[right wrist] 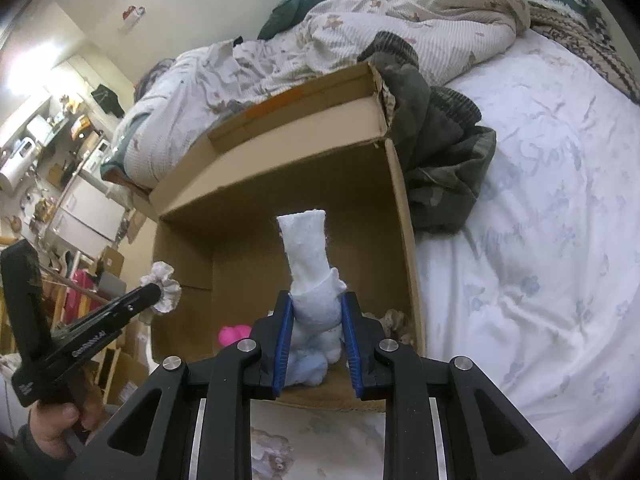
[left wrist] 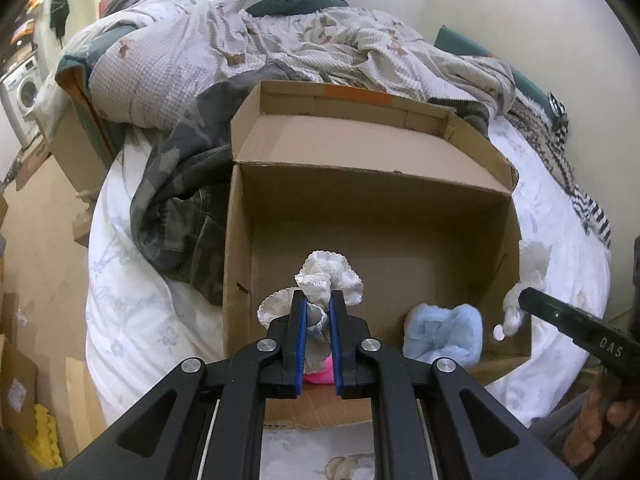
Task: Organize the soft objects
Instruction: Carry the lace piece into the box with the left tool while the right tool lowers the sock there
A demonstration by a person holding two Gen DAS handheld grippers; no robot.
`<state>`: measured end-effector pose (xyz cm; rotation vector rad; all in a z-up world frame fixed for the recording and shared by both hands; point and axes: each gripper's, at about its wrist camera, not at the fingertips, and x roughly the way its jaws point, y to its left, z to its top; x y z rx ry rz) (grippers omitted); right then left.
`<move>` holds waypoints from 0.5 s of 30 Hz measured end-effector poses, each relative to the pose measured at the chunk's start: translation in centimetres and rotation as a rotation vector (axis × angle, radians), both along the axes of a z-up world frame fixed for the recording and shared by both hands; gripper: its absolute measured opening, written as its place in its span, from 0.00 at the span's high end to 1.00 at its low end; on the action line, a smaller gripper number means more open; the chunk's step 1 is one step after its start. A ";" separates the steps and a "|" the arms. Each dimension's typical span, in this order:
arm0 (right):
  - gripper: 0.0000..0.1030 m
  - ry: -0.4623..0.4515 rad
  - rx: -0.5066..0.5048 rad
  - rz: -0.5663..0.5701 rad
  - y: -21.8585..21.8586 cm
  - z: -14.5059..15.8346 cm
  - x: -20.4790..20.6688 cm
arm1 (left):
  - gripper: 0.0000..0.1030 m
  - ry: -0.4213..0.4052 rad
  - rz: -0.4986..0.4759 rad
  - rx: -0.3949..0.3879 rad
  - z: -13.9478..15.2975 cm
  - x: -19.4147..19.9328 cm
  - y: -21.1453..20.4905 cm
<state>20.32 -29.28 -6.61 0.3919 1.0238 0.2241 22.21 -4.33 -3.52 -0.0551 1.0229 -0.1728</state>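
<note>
An open cardboard box (left wrist: 360,204) stands on the bed; it also shows in the right wrist view (right wrist: 280,184). My left gripper (left wrist: 319,300) is shut on a white frilly scrunchie (left wrist: 332,276) and holds it over the box's near left part. My right gripper (right wrist: 318,304) is shut on a white fuzzy sock (right wrist: 310,256) that sticks up over the box. A light blue fuzzy item (left wrist: 444,336) and a pink item (left wrist: 320,376) lie on the box floor. The right gripper's finger (left wrist: 576,328) enters the left wrist view at right. The left gripper with the scrunchie (right wrist: 164,284) shows at left in the right wrist view.
A rumpled patterned duvet (left wrist: 224,52) and a camouflage garment (left wrist: 180,200) lie behind and left of the box. The white floral sheet (right wrist: 540,240) spreads to the right. A beige crumpled item (right wrist: 394,318) lies in the box's right corner. Cardboard boxes (left wrist: 20,384) stand on the floor.
</note>
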 end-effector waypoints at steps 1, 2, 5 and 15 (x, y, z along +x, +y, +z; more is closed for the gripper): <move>0.75 0.007 -0.003 -0.002 0.0 -0.2 0.0 | 0.91 0.002 -0.004 0.005 -0.1 0.0 -0.1; 0.75 0.013 -0.003 -0.004 -0.1 -0.3 0.1 | 0.91 0.004 -0.007 0.005 -0.1 0.0 -0.2; 0.75 0.030 -0.004 -0.013 -0.2 -0.7 0.2 | 0.91 0.014 -0.010 0.009 -0.4 0.0 -0.4; 0.75 0.052 -0.023 -0.002 0.2 -1.2 0.5 | 0.90 0.047 0.011 0.006 -1.3 0.3 -0.1</move>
